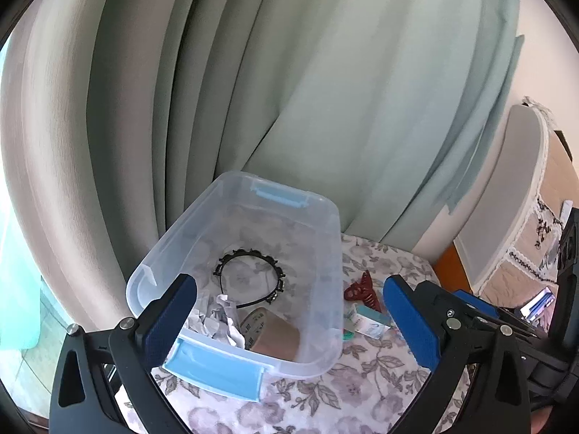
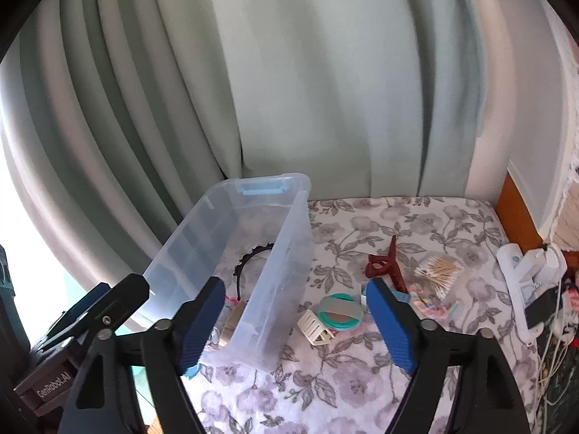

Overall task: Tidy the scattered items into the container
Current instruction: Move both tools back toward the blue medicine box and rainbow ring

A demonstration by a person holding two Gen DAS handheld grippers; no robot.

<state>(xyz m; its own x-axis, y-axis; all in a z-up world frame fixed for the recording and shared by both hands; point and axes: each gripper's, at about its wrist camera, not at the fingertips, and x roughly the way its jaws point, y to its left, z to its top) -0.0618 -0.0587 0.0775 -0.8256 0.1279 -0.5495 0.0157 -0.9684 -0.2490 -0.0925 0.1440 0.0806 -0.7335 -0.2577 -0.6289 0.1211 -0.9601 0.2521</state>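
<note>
A clear plastic bin (image 1: 327, 253) with blue latches stands on the floral cloth; it also shows in the right wrist view (image 2: 275, 289). Inside lie a black headband (image 1: 249, 275), crumpled paper (image 1: 217, 320) and a brown tape roll (image 1: 271, 332). Right of the bin lie a dark red hair claw (image 2: 383, 264), a teal round compact (image 2: 340, 311), a cream hair clip (image 2: 315, 327), a bundle of cotton swabs (image 2: 439, 271), a pastel scrunchie (image 2: 432, 303) and a small box (image 1: 369, 322). My left gripper (image 1: 289, 322) is open and empty over the bin's near end. My right gripper (image 2: 295, 322) is open and empty above the bin's right wall.
Green curtains (image 2: 289, 90) hang behind the table. The table's right edge meets an orange board (image 2: 517, 213). White gadgets and cables (image 2: 532, 289) lie at the far right. A white appliance with a lace cover (image 1: 514, 199) stands to the right.
</note>
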